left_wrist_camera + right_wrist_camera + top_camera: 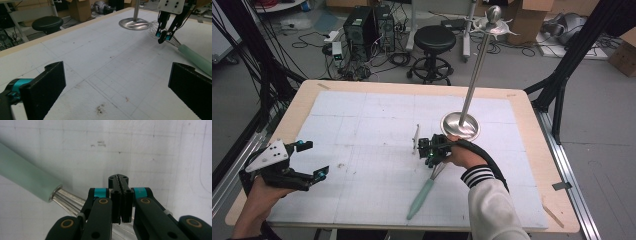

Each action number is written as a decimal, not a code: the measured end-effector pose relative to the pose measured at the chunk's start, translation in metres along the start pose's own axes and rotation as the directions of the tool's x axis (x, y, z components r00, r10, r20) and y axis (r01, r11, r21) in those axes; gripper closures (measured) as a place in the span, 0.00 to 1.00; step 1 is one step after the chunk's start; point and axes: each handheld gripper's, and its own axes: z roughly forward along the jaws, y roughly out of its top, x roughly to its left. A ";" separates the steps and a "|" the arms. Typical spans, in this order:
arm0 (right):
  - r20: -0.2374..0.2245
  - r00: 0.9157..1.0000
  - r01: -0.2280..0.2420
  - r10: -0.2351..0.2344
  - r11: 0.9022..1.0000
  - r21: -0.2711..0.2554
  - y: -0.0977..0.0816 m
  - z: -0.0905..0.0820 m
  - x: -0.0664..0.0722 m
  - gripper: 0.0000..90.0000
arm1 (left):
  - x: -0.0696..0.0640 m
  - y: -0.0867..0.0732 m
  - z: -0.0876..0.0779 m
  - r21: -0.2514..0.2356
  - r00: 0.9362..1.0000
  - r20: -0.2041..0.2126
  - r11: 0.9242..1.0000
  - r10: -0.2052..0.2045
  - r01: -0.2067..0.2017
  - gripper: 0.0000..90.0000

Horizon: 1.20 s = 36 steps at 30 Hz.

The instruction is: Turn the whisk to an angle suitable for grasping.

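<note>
A whisk with a pale green handle [421,196] [197,58] [25,177] lies on the white mat [362,130], its wire head pointing toward the metal stand's round base [460,125] [135,23]. My right gripper [434,159] [163,39] [118,180] points down onto the wires [67,197] just past the handle. Its jaws are pressed together at the wires, and the bundle passes under them. My left gripper [316,159] [116,85] hovers over the mat's left side, open wide, with nothing between its jaws.
The stand's tall pole [477,70] rises to a hooked top right behind my right hand. A thin white strip [416,139] stands just left of the right gripper. Beyond the table's far edge are a black stool [434,37], computers and cables on the floor.
</note>
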 end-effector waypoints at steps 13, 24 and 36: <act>0.008 1.000 -0.019 0.019 1.000 0.001 -0.011 -0.007 0.003 1.00 | 0.000 0.000 0.001 0.002 1.000 0.003 1.000 0.001 -0.001 0.02; 0.019 0.999 -0.035 0.035 0.999 -0.011 -0.021 -0.011 0.005 0.99 | -0.001 -0.001 0.001 0.005 1.000 0.001 1.000 0.000 0.000 0.02; 0.029 0.999 -0.039 0.040 0.998 -0.041 -0.026 -0.019 0.007 0.96 | -0.001 -0.001 0.002 0.012 1.000 0.002 1.000 0.000 0.000 0.02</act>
